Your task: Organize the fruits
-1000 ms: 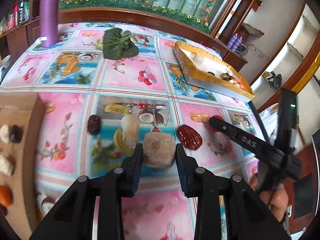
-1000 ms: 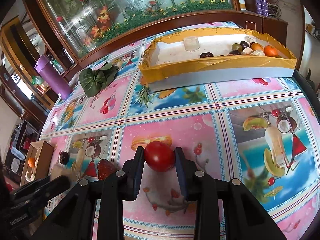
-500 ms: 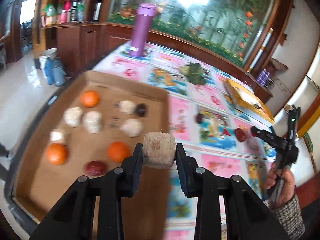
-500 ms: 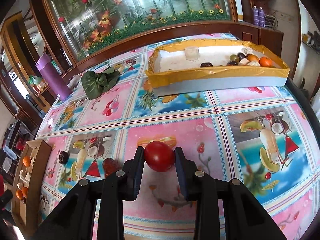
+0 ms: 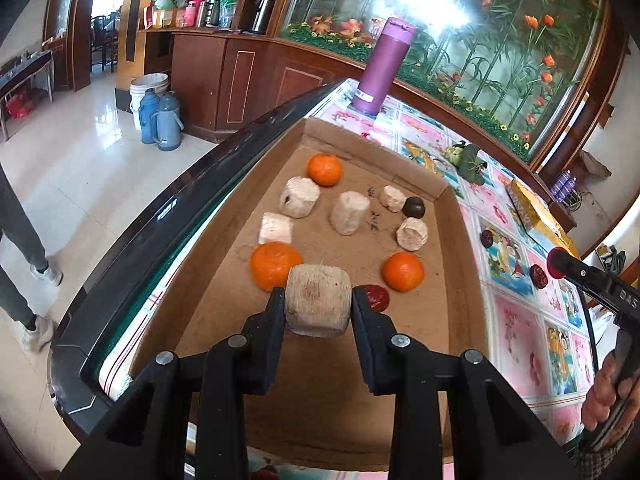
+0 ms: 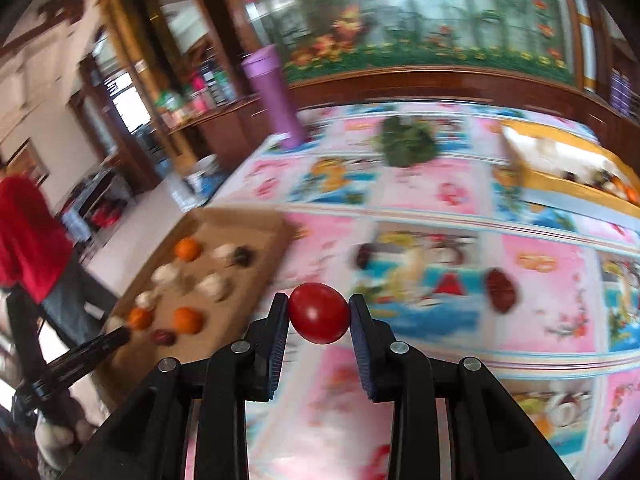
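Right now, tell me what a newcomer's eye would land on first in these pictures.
First, the two loaded grippers: the left gripper clamps a pale fibrous chunk over the cardboard tray, and the right gripper clamps a glossy red tomato above the fruit-print tablecloth. Next, three bright oranges among pale chunks in that tray, and the tall purple bottle at the table's far edge.

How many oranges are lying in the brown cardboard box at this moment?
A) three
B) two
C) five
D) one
A: the left wrist view shows three oranges in the cardboard box, one at the far end, one near the left side and one toward the right.
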### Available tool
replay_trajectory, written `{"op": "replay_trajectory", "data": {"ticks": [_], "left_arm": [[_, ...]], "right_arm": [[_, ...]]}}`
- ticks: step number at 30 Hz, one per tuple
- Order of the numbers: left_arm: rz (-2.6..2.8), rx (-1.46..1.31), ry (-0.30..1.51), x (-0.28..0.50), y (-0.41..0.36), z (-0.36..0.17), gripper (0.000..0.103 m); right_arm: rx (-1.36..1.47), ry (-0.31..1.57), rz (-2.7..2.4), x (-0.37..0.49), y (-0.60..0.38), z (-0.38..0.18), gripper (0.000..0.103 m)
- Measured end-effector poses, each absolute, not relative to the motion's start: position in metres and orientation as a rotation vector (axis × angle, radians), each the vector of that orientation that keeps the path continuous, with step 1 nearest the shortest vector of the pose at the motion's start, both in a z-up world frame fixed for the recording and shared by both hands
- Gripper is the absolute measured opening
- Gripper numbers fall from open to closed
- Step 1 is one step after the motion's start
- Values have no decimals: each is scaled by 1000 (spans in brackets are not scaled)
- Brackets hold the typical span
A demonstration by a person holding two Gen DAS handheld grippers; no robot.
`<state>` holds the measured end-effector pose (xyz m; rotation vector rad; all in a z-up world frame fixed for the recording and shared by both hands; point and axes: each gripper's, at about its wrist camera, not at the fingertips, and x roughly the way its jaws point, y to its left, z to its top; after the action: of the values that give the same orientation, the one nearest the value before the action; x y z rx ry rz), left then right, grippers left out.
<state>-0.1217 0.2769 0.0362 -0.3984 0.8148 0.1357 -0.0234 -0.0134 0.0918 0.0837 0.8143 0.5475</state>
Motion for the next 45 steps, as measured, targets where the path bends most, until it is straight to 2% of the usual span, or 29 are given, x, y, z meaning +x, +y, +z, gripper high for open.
{"op": "replay_trajectory", "data": {"ticks": [6, 14, 24, 26, 28, 30, 33, 37, 45], "left_arm": [[128, -369, 843, -122, 273, 28, 31], [140, -393, 846, -116, 281, 25, 32], [224, -446, 773, -133, 305, 49, 56], [272, -391, 744, -137, 300, 59, 61], [343, -311, 717, -141, 291, 68, 68], [445, -190, 663, -146, 274, 79, 82], [494, -107, 601, -150, 258, 92, 91], [481, -59, 575, -150, 239, 104, 92], [463, 8, 603, -149, 216, 102, 92]], "right_arm": [[-35, 862, 719, -52, 75, 68, 34], [-190, 876, 785, -67, 132, 41, 34], [-253, 905, 808, -74, 152, 23, 34], [-237, 899, 814, -79, 151, 26, 39], [-223, 872, 805, -84, 146, 31, 56], [-196, 838, 788, -90, 137, 38, 59], [-143, 792, 744, -98, 118, 49, 61], [-74, 737, 651, -105, 91, 58, 69], [19, 736, 583, -107, 63, 60, 71]]}}
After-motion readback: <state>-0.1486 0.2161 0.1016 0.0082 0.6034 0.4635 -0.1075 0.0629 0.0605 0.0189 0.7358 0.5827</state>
